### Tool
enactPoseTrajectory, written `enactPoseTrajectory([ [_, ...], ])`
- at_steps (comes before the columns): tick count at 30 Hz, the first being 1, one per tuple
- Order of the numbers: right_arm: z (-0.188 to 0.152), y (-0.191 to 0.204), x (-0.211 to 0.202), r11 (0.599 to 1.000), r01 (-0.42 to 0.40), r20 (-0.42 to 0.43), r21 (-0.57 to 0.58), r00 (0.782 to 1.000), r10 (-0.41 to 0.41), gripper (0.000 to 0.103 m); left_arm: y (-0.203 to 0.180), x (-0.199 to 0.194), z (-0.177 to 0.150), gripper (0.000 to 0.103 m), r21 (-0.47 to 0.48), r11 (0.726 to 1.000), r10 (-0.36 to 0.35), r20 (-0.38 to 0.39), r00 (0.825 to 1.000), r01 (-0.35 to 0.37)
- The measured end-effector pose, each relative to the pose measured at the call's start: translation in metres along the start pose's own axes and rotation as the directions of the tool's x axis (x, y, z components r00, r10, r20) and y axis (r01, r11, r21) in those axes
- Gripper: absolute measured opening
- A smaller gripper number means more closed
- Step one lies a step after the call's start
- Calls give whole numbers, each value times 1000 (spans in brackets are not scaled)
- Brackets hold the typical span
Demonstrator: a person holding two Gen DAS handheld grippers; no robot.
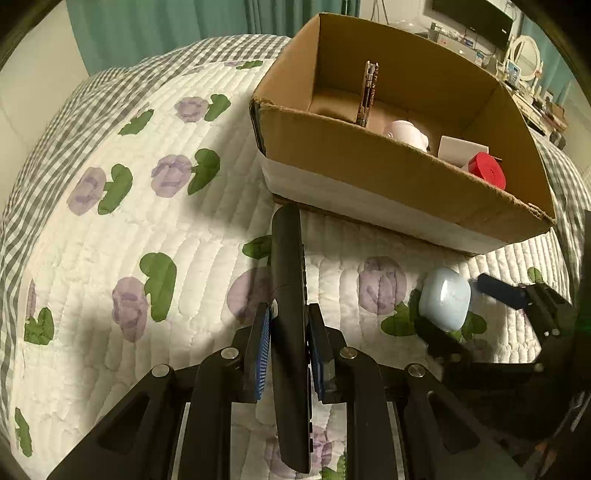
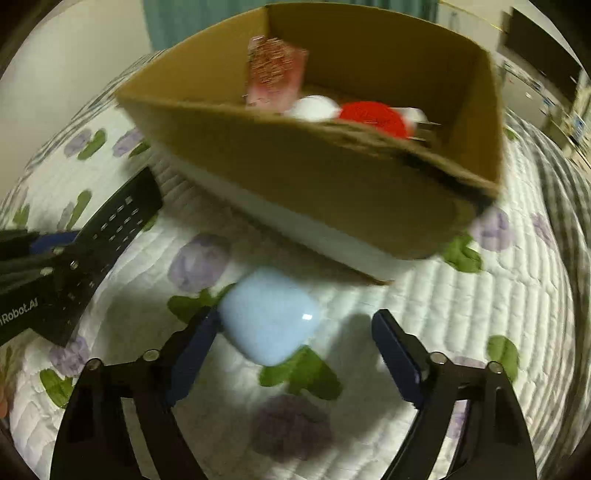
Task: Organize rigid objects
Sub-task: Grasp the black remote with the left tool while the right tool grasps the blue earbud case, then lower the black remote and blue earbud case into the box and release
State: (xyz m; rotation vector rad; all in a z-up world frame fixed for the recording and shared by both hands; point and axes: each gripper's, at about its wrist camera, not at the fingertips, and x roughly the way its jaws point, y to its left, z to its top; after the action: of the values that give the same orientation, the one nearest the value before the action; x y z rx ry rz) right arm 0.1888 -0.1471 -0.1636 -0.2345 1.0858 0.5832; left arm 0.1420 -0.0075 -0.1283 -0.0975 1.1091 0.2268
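Note:
My left gripper (image 1: 290, 314) is shut on a black remote control (image 1: 290, 295), held edge-up above the quilt; it also shows in the right wrist view (image 2: 110, 236). A pale blue earbud case (image 2: 269, 314) lies on the quilt, also seen in the left wrist view (image 1: 445, 299). My right gripper (image 2: 295, 321) is open around it, the left finger touching or nearly touching it. A cardboard box (image 1: 369, 162) sits beyond, also in the right wrist view (image 2: 314, 177). It holds a red round object (image 1: 487, 170), white items and an upright pink case (image 2: 275, 75).
The bed is covered by a white quilt (image 1: 110, 258) with purple flowers and a grey checked border. A teal curtain (image 1: 166, 26) hangs behind. A dresser with a mirror (image 1: 524, 55) stands at the far right.

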Motion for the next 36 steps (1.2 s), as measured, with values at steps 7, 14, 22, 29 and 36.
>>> enactPoseTrajectory([
  [7,6,13,2,998,21,9,-52,1000,-21,58,0,-1,2,19,22,1000,15,2,1000,-15],
  [14,9,28,-22,993,59,28,-101,998,-56,58,0,-19,1,19,26,1000,3,25,1000,-4],
  [22,20,52,-74,973,139,93,-186,988,-123,58,2,-56,6,19,46,998,-41,95,995,37],
  [29,31,55,-126,967,191,148,-170,975,-167,58,7,-93,26,19,132,990,-82,210,974,54],
  [36,46,43,-175,962,230,193,-146,960,-200,58,6,-129,66,19,228,972,-132,299,945,64],
])
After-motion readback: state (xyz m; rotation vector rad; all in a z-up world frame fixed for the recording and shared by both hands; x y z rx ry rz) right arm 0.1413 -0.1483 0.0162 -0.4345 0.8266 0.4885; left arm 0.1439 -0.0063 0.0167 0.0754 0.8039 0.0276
